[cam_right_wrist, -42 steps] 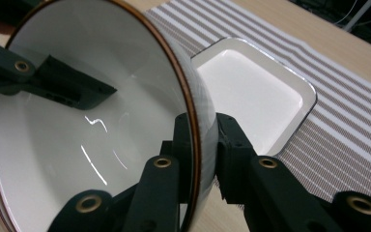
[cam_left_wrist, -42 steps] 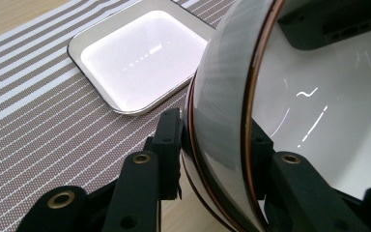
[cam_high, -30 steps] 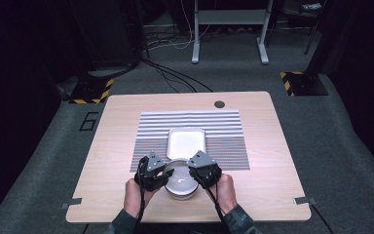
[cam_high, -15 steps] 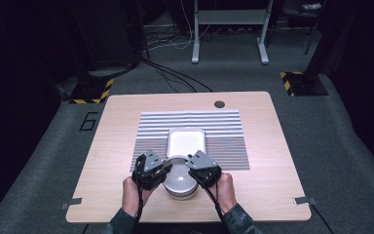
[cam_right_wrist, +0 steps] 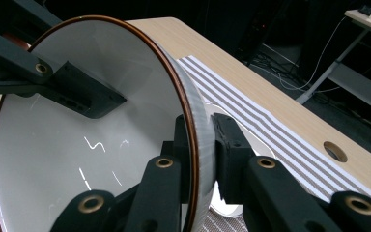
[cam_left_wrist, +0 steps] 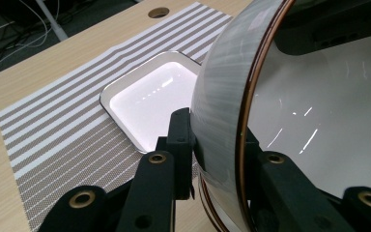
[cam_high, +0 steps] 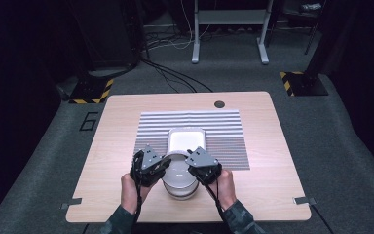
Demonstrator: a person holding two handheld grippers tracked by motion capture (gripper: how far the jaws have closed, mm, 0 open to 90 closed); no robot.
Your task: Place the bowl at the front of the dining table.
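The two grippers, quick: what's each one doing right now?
Left gripper: jaws just closed, clamped on the bowl's rim.
Right gripper: shut on the opposite rim of the same bowl.

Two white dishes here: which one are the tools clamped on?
The round bowl with the brown rim, nearest the person; the square dish sits untouched on the striped mat.

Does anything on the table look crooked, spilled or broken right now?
Nothing spilled or broken. The striped mat has a slight ripple near its far edge, beside the square white dish. The bowl looks whole, its rim clamped by the left gripper and right gripper.
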